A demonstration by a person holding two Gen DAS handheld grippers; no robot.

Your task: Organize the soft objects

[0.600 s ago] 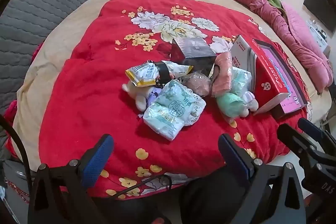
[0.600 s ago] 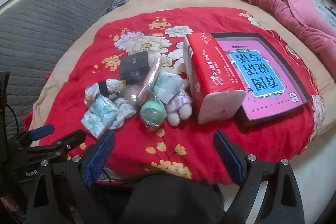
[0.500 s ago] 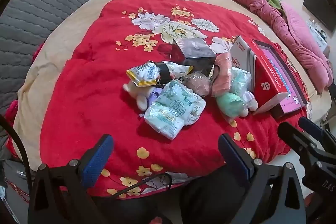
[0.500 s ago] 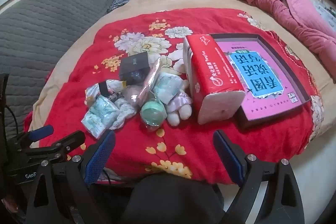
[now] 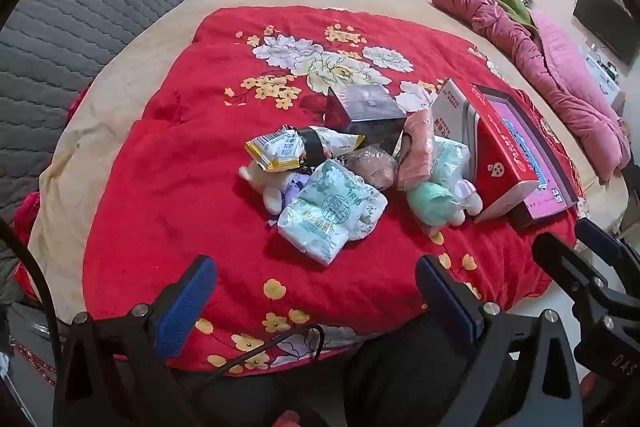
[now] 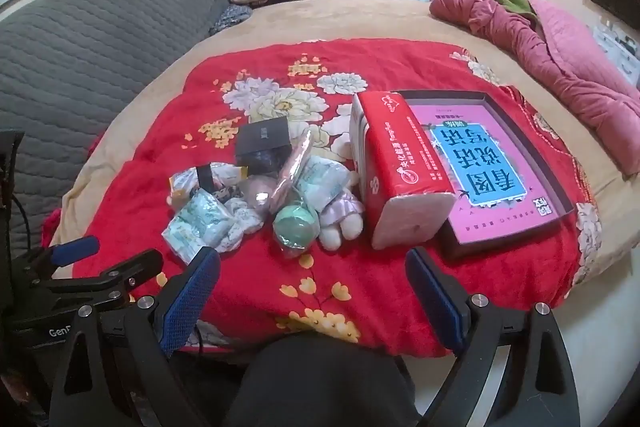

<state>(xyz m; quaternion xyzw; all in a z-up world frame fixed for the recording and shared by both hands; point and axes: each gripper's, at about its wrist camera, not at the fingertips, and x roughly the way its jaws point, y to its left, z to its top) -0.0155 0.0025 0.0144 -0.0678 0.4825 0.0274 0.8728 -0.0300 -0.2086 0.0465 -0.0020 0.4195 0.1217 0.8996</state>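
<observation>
Left wrist view
- Left claw (image 5: 316, 291): tilted down toward the bed, jaws spread wide, nothing between the blue pads (image 5: 186, 301), hovering over the near edge of the red floral blanket (image 5: 168, 187), clear of the pile.
- Right claw (image 5: 592, 267): seen at the right edge, only partly in frame, over the blanket's corner.
- Soft pile: mid-blanket, all touching. Pale green tissue pack (image 5: 328, 215) nearest, white plush toy (image 5: 266, 183) under a yellow-edged snack bag (image 5: 280, 149), mint green plush (image 5: 432, 201) to its right, pink wrapped pack (image 5: 418, 151) leaning on a dark box (image 5: 366, 111).
- Red tissue pack (image 5: 494, 163): right of the pile, resting against the pink-lined tray (image 5: 556, 187).

Right wrist view
- Right claw (image 6: 314, 285): tilted down, jaws wide apart, empty, over the blanket's front edge, short of the objects.
- Left claw (image 6: 100, 259): low left, beside the blanket's left corner, jaws apart.
- Soft pile: left of centre; mint green plush and a pale-footed plush (image 6: 342, 223) closest to the claw.
- Red tissue pack: long, white end facing the camera, lying along the tray's left wall.
- Bed: beige cover (image 6: 360, 15) under the blanket, pink quilt (image 6: 560, 59) bunched far right.
</observation>
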